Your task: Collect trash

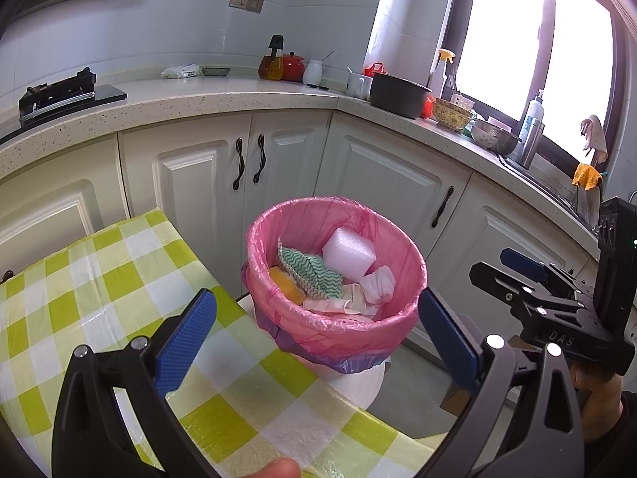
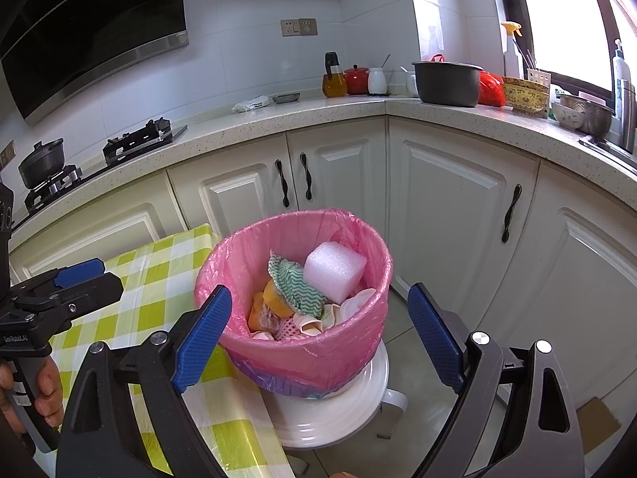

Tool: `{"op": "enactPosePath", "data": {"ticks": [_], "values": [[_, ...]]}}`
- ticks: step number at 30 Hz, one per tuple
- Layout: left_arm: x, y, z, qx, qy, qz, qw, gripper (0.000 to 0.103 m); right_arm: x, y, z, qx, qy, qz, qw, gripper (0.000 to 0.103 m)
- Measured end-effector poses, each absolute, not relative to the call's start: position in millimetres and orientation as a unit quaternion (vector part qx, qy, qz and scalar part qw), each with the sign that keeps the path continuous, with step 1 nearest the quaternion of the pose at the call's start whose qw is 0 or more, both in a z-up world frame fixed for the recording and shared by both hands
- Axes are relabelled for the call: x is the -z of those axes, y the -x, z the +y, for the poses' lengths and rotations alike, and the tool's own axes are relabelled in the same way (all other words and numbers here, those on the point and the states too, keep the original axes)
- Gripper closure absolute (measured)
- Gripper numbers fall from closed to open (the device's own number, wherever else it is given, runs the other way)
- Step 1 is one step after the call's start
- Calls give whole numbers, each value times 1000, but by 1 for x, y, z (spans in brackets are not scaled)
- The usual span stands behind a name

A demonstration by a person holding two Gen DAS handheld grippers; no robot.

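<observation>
A pink-lined trash bin (image 1: 336, 275) is standing on a white stool (image 2: 334, 406) just beside the edge of the table (image 1: 119, 279), which is wearing a green-and-white checked cloth. Inside the bin, a white foam block (image 1: 349, 254) is lying toward the far side, a green zigzag-patterned cloth (image 1: 308, 269) is resting against it, an orange piece (image 1: 287, 285) is sitting at the near left wall, and crumpled white scraps (image 1: 366, 290) are filling the near side. The left gripper (image 1: 316, 334) is hovering in front of the bin with its blue pads spread wide and holding nothing; the right gripper (image 2: 320, 338) is likewise standing apart and empty, framing the bin from the near side. Each gripper is appearing at the margin of the other's view, a hand (image 2: 42, 394) wrapping its handle. Behind, white cabinets (image 2: 338, 175) are carrying a speckled countertop (image 1: 223, 97) bearing a stove (image 1: 59, 93) and a dark pot (image 1: 398, 93).
</observation>
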State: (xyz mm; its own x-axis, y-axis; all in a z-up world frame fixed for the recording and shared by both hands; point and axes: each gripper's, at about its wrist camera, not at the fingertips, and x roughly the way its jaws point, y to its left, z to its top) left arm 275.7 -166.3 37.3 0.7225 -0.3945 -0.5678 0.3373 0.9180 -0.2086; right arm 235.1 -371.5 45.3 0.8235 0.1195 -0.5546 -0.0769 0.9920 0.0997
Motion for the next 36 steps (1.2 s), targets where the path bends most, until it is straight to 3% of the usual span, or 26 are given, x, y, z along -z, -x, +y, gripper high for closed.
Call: {"op": "enactPosePath", "data": {"ticks": [36], "values": [[-35, -275, -169, 198, 45, 318, 926, 5, -41, -235, -373, -56, -39, 298, 952, 18]]}}
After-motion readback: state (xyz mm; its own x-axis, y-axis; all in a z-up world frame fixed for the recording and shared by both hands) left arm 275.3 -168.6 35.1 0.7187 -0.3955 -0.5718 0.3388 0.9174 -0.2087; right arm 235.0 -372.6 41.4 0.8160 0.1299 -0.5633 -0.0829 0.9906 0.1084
